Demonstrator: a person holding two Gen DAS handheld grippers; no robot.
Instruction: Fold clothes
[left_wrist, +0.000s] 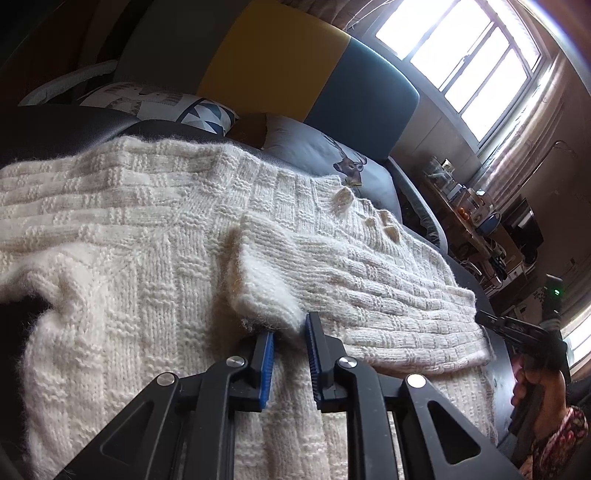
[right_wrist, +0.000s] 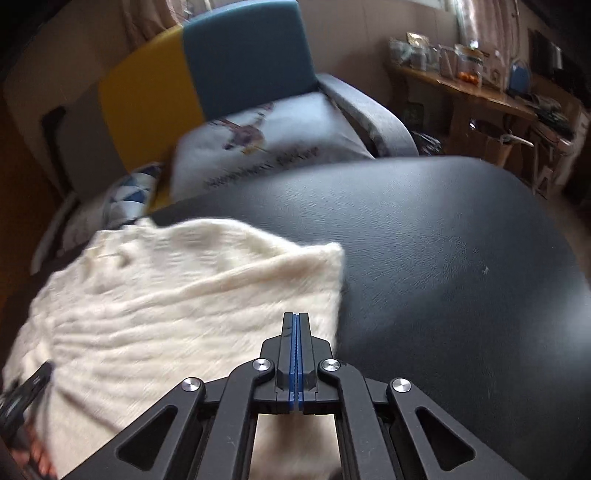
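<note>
Nearest the lens in the left wrist view, the left gripper (left_wrist: 290, 332) fills the bottom centre of the frame, its blue-padded fingers (left_wrist: 266, 363) spread apart with a gap between them, released and gripping nothing. Just above the fingertips lies the folded-over sleeve cuff (left_wrist: 264, 288) of the cream knitted sweater (left_wrist: 129, 229), which spreads across the middle and left of the frame on a black padded surface (left_wrist: 66, 129). A row of small buttons (left_wrist: 384, 218) shows on the knit right of centre.

In the right wrist view, the right gripper (right_wrist: 295, 321) sits at the bottom centre, its blue pads pressed flat together, clenched with nothing visibly between them. It hovers over the sweater's right edge, which occupies the lower left of that blurred frame; bare black surface fills the right half.

At the lower right edge of the left view, a hand (left_wrist: 543, 391) in a patterned sleeve (left_wrist: 561, 435) holds the other tool.

Behind the black surface stands a sofa (left_wrist: 362, 92) with yellow and blue back panels, bearing a deer-print cushion (left_wrist: 332, 162) and a blue triangle-patterned cushion (left_wrist: 184, 107). On the wooden shelf (right_wrist: 480, 96) at the upper right sit clear jars (right_wrist: 469, 59), one seeming to hold orange pieces; the other contents are too small to tell.
</note>
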